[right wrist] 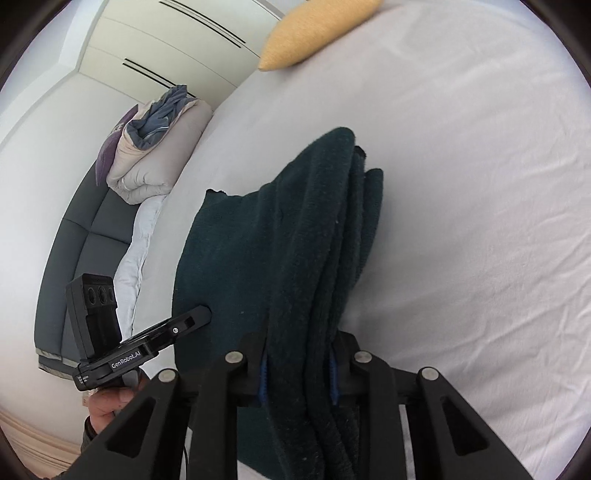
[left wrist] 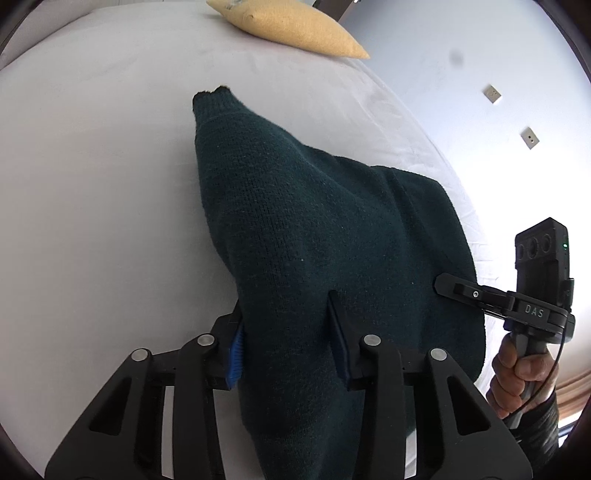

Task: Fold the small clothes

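Left gripper (left wrist: 288,343): jaws narrowed onto a fold of the dark green knit sweater (left wrist: 325,236), blue pads against the fabric. Right gripper (right wrist: 297,369): clamped on several bunched layers of the same sweater. Garment is lifted at the near edge, its far part draped on the white bedsheet (left wrist: 92,184). Yellow pillow (left wrist: 291,26) well beyond.
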